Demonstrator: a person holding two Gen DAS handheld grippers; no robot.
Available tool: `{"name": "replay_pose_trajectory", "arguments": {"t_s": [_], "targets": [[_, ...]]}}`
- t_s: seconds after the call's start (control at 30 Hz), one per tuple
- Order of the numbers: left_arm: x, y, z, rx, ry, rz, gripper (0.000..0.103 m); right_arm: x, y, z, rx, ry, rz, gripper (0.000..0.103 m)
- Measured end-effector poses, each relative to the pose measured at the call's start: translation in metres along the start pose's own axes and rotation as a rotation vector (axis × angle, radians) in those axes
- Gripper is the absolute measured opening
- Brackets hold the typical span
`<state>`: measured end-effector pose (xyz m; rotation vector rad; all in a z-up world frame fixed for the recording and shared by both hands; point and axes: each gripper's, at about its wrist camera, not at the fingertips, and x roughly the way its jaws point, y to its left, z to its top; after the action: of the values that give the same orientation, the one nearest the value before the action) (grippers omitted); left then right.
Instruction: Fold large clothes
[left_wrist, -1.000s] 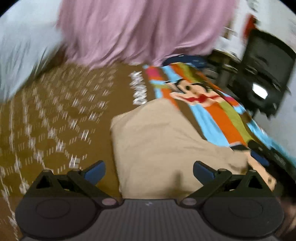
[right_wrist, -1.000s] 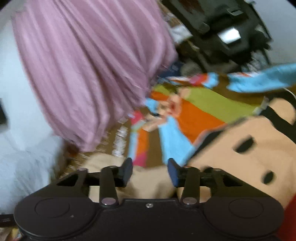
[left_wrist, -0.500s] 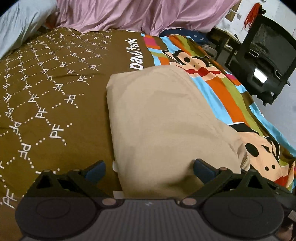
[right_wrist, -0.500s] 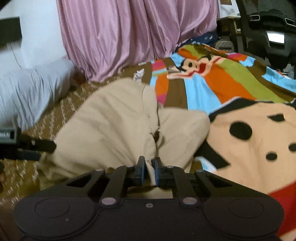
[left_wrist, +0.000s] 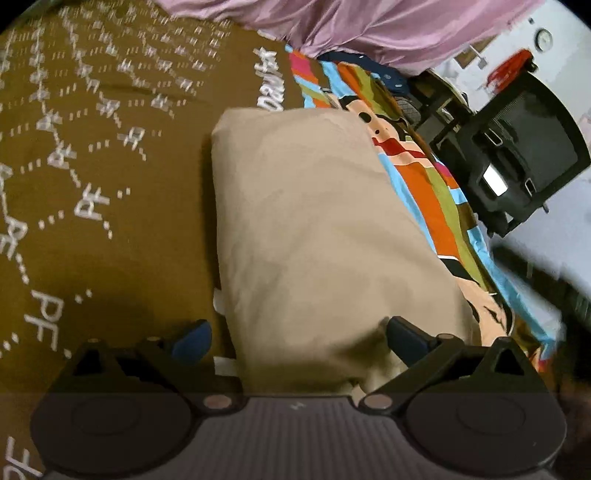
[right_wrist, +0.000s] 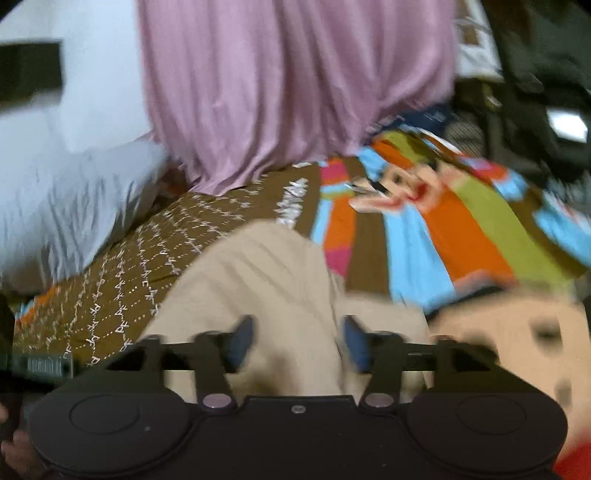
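A folded beige garment (left_wrist: 314, 229) lies on the patterned bedspread (left_wrist: 92, 166), a long flat bundle with a white tag at its left edge. My left gripper (left_wrist: 299, 338) is open, its fingers wide apart over the garment's near end, holding nothing. In the right wrist view the same beige garment (right_wrist: 266, 280) lies just ahead, with a crease down its middle. My right gripper (right_wrist: 299, 345) is open above its near end and empty. This view is motion-blurred.
Pink curtains (right_wrist: 288, 81) hang at the far side of the bed. A grey pillow (right_wrist: 62, 206) lies at the left. A black office chair (left_wrist: 517, 162) stands off the bed's right side. The bedspread's right half has a colourful striped cartoon print (right_wrist: 443, 236).
My right gripper was shut on the garment's fold half a second ago; it has opened, let go and lifted back. The left gripper stayed open and shifted slightly over the garment.
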<state>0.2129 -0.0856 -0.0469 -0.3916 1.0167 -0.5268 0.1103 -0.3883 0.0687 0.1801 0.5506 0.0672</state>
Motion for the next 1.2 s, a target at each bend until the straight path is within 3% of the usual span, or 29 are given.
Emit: {"name": "replay_pose_trajectory", "arguments": {"t_s": [0.13, 0.23, 0.33, 0.47, 0.53, 0.7, 0.83, 1.0, 1.2], "targets": [[0.001, 0.001, -0.002, 0.007, 0.0, 0.003, 0.103, 0.061, 0.034, 0.056, -0.216, 0.02, 0.073, 0.079], [0.001, -0.002, -0.001, 0.024, -0.004, 0.021, 0.103, 0.119, 0.059, 0.077, -0.285, 0.102, 0.103, 0.078], [0.002, -0.003, -0.001, 0.025, -0.003, 0.026, 0.103, 0.164, 0.076, 0.077, -0.303, 0.185, 0.121, 0.078], [0.007, 0.001, -0.001, 0.009, 0.02, 0.014, 0.103, 0.193, 0.078, 0.043, -0.333, 0.268, 0.112, 0.078], [0.012, 0.006, -0.002, -0.02, 0.041, -0.003, 0.103, 0.193, 0.069, 0.028, -0.317, 0.272, 0.12, 0.082], [0.017, 0.005, -0.002, -0.017, 0.056, 0.003, 0.103, 0.191, 0.035, 0.006, -0.132, 0.26, 0.15, 0.09], [0.011, -0.002, -0.001, 0.012, 0.048, 0.037, 0.103, 0.175, 0.039, 0.006, -0.177, 0.227, 0.126, 0.09], [-0.004, -0.004, 0.006, 0.064, 0.085, 0.059, 0.102, 0.123, 0.035, 0.005, -0.16, 0.191, 0.156, 0.091], [-0.033, 0.005, 0.015, 0.018, 0.03, 0.009, 0.102, 0.055, 0.022, -0.031, -0.136, 0.087, 0.123, 0.093]]}}
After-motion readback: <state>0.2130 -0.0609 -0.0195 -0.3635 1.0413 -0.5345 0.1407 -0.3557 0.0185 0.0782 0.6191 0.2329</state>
